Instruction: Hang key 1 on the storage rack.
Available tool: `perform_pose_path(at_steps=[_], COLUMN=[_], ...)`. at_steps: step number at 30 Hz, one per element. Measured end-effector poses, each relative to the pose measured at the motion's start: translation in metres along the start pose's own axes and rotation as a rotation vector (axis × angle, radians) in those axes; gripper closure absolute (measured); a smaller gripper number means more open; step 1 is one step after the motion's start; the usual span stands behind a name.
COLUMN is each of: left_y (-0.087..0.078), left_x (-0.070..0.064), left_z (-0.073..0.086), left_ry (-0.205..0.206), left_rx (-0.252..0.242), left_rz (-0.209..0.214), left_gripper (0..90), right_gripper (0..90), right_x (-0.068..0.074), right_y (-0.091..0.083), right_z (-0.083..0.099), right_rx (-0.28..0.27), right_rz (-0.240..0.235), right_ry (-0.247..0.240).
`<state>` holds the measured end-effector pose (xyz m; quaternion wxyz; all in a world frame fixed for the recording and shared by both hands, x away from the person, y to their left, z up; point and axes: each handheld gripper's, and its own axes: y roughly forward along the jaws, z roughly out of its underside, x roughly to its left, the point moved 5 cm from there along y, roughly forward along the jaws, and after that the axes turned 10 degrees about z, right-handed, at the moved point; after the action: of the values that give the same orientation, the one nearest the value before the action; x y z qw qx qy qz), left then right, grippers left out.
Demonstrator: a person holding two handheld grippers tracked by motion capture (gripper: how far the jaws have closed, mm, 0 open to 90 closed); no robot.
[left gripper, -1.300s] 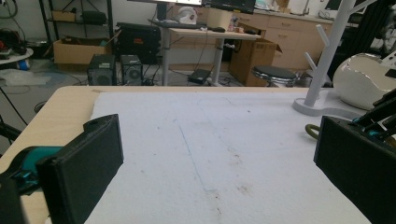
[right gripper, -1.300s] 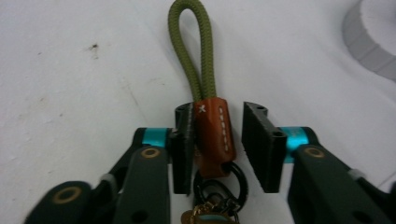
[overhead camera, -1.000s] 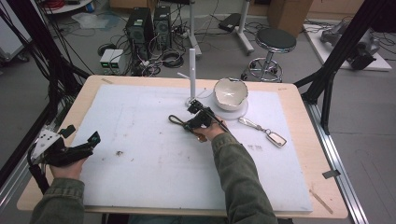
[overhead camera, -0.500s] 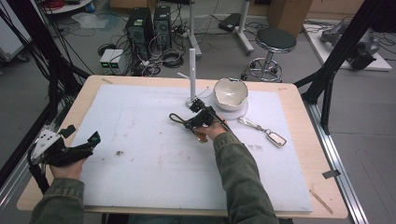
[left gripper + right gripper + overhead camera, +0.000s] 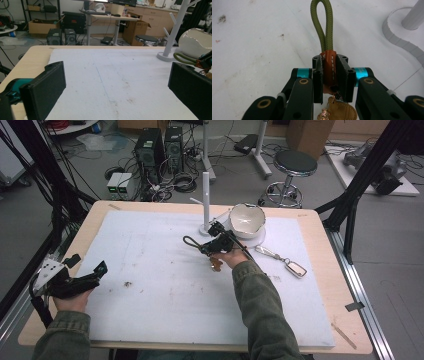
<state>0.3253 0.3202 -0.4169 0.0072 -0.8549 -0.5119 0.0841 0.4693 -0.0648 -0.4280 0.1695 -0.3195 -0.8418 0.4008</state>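
right gripper (image 5: 329, 75): clamped on keychain's brown leather tab (image 5: 329, 67), green cord loop (image 5: 323, 25) sticking forward | left gripper (image 5: 115, 82): jaws wide apart, empty, over white mat (image 5: 120, 72)

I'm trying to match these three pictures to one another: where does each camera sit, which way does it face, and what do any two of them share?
High view: above the person's side, looking forward and down on the table; both forearms, left gripper, right gripper.
Left gripper view: rides the left gripper, looking across the table; jaws wide apart.
Right gripper view: rides the right gripper, looking down; jaws clamp the key strap.
Shared: white stand; bowl.
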Motion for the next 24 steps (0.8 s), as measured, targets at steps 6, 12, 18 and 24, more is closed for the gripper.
perform_pose_path(at_steps=[6,12,18,24], left_y=[0.000,0.000,0.000,0.001], left_x=[0.000,0.000,0.000,0.000], left_z=[0.000,0.000,0.000,0.001], left_ry=[0.000,0.000,-0.003,-0.003], left_rx=[0.000,0.002,0.002,0.003], left_rz=[0.000,0.000,0.002,0.002], left_gripper=[1.7,1.7,1.7,1.7], right_gripper=[76.4,76.4,76.4,76.4], right_x=[0.002,0.003,0.003,-0.001], right_y=[-0.008,-0.015,-0.023,-0.034], right_z=[-0.003,-0.005,-0.006,-0.009], right_rx=[-0.022,-0.042,-0.057,-0.088], right_rz=[-0.008,-0.010,-0.007,0.000], right_ry=[0.003,-0.001,0.011,0.010])
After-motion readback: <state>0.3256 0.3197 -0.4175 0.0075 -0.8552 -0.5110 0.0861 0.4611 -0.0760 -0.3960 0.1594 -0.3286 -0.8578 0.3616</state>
